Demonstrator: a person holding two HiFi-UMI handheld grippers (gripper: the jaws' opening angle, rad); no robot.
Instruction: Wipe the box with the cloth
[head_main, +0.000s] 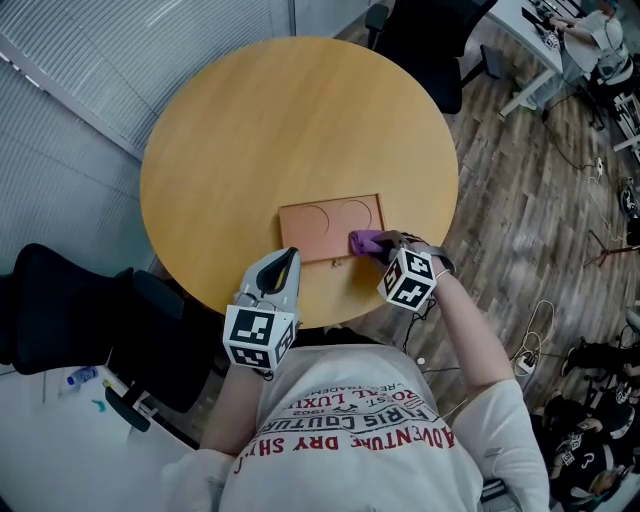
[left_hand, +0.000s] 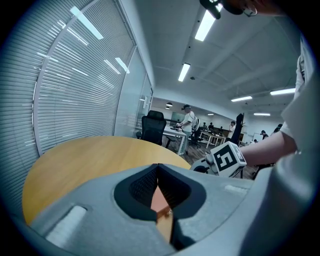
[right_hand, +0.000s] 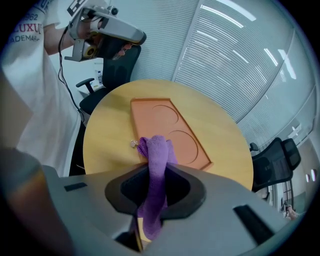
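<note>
A flat orange-brown box (head_main: 330, 228) with two round embossed rings lies near the front of the round wooden table (head_main: 260, 120). My right gripper (head_main: 388, 250) is shut on a purple cloth (head_main: 365, 241), which rests on the box's front right corner. In the right gripper view the cloth (right_hand: 156, 155) hangs out between the jaws over the box (right_hand: 165, 122), beside a small metal clasp (right_hand: 134, 144). My left gripper (head_main: 288, 258) is at the box's front left edge. In the left gripper view its jaws are closed on a thin edge of the box (left_hand: 160, 200).
A black office chair (head_main: 70, 310) stands at the table's left front, and another chair (head_main: 425, 40) at the far right. Window blinds (head_main: 90, 60) run along the left. Cables (head_main: 535, 335) lie on the wood floor to the right.
</note>
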